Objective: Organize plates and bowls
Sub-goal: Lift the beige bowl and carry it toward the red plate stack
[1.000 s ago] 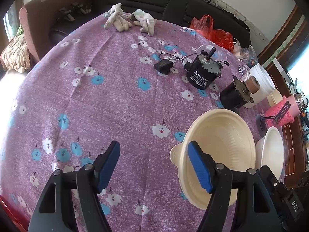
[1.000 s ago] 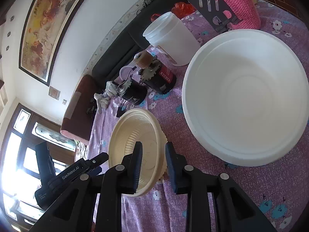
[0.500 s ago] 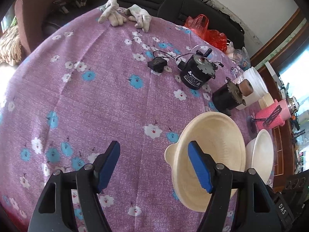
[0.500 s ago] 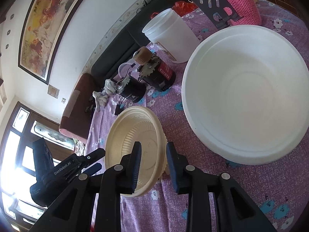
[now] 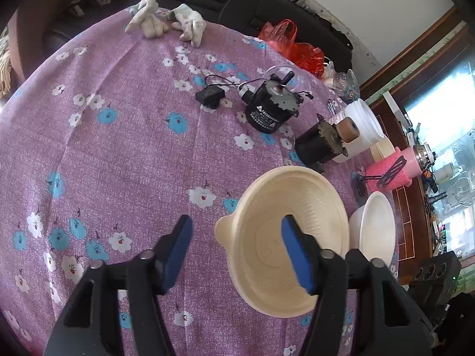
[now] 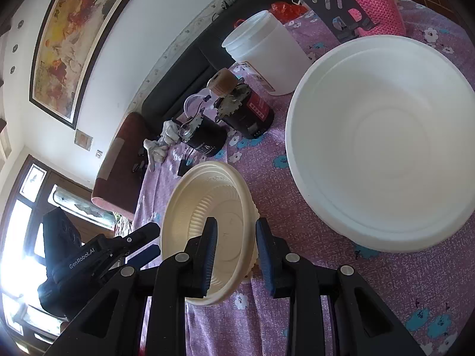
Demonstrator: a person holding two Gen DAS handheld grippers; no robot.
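Your left gripper (image 5: 234, 243) is closing its blue jaws around the near rim of the cream ribbed plastic bowl (image 5: 297, 207): one jaw is inside the bowl and one is outside, and neither pad touches it yet. Your right gripper (image 6: 234, 252) pinches the other side of that bowl's rim between its jaws. The bowl sits on the purple flowered tablecloth (image 5: 118, 154).

Only the left view shows the two white work gloves (image 5: 169, 25) at 11 o'clock on the far table edge and the red plastic bag (image 5: 292, 47) at 1 o'clock. There the big white foam bowl (image 5: 377, 228) is just a thin shape at 3 o'clock, right beside the cream bowl.

Only the right view shows the white foam bowl wide and empty at 2 o'clock, the framed orange painting (image 6: 77, 35) on the wall at 10 o'clock, and the words "GenRobot.AI" on your left gripper's body.

The label on the black round motor (image 5: 270, 109) is too small to read.
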